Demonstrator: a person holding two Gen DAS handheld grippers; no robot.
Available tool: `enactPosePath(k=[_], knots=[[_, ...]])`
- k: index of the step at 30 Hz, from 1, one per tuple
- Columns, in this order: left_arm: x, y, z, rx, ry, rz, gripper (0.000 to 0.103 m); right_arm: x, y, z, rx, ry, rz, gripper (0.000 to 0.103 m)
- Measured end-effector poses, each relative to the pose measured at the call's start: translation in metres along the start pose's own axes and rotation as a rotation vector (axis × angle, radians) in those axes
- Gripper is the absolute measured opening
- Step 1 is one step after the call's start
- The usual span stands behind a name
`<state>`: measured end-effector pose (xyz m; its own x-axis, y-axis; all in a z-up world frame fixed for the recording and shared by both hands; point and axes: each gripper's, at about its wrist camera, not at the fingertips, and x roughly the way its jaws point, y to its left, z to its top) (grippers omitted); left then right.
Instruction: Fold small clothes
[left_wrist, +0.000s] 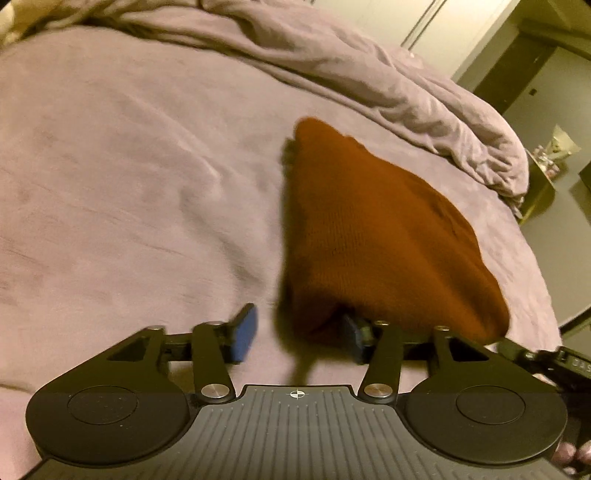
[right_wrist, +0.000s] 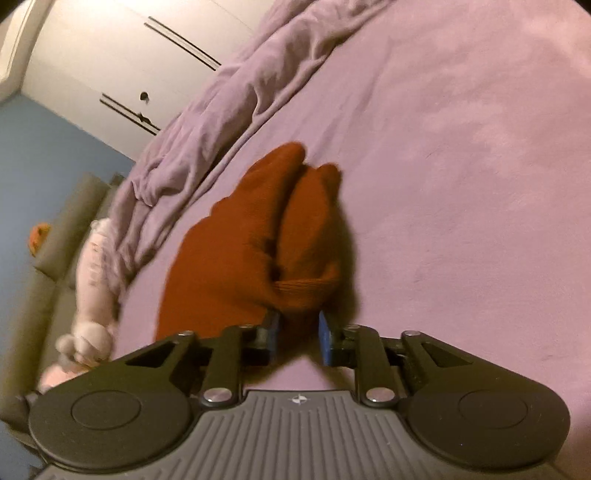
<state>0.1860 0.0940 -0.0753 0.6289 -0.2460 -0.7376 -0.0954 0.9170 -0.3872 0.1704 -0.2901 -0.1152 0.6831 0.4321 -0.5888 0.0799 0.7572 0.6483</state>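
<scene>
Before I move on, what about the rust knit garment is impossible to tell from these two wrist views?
- Left wrist: the rust knit garment drapes over the left gripper's right finger; contact hidden.
- Right wrist: cloth bunches between the right gripper's fingers; pinch unclear.
- Both: motion blur hides fold lines and garment type.

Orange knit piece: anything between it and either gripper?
Nothing visible. The right gripper already pinches an edge of the orange knit piece. The left gripper is open, its right finger under the cloth's near edge, over the purple bedsheet.
</scene>
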Motion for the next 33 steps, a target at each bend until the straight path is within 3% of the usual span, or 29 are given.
enactPosePath(k=[1, 4, 6, 9, 11, 13, 17, 20, 22, 26, 29, 31, 33], knots=[[-0.007, 0.001, 0.001, 0.012, -0.029, 0.041, 0.075, -0.007, 0.004, 0.002, -0.029, -0.025, -0.019, 0.028], [-0.014, 0.0, 0.004, 0.038, -0.055, 0.058, 0.076, -0.021, 0.02, 0.013, -0.119, -0.094, 0.014, 0.03], [-0.014, -0.007, 0.006, 0.058, -0.054, 0.068, 0.076, -0.013, 0.037, 0.022, -0.205, -0.098, 0.038, 0.043], [-0.019, -0.015, 0.007, 0.103, -0.065, 0.092, 0.076, 0.016, 0.058, 0.03, -0.321, -0.028, 0.052, 0.047], [-0.026, -0.013, 0.007, 0.105, -0.088, 0.086, 0.08, 0.036, 0.064, 0.031, -0.355, 0.064, 0.064, 0.047], [-0.032, -0.007, 0.01, 0.087, -0.101, 0.072, 0.081, 0.043, 0.06, 0.029, -0.338, 0.115, 0.065, 0.048], [-0.029, -0.002, 0.022, 0.049, -0.108, 0.049, 0.084, 0.035, 0.047, 0.03, -0.298, 0.139, 0.182, 0.048], [-0.017, -0.013, 0.027, 0.073, -0.108, 0.052, 0.084, 0.039, 0.042, 0.032, -0.269, 0.146, 0.166, 0.04], [-0.01, -0.024, 0.029, 0.088, -0.111, 0.055, 0.084, 0.04, 0.045, 0.032, -0.285, 0.129, 0.14, 0.017], [-0.002, -0.049, 0.029, 0.14, -0.141, 0.062, 0.086, 0.036, 0.061, 0.026, -0.38, 0.041, 0.043, 0.011], [0.008, -0.063, 0.025, 0.183, -0.146, 0.077, 0.088, 0.025, 0.057, 0.024, -0.366, -0.034, 0.0, 0.01], [0.023, -0.068, 0.022, 0.217, -0.103, 0.104, 0.091, 0.031, 0.041, 0.02, -0.341, -0.034, -0.048, 0.01], [0.039, -0.068, 0.018, 0.22, -0.04, 0.112, 0.092, 0.039, 0.025, 0.017, -0.315, -0.026, -0.044, 0.01]])
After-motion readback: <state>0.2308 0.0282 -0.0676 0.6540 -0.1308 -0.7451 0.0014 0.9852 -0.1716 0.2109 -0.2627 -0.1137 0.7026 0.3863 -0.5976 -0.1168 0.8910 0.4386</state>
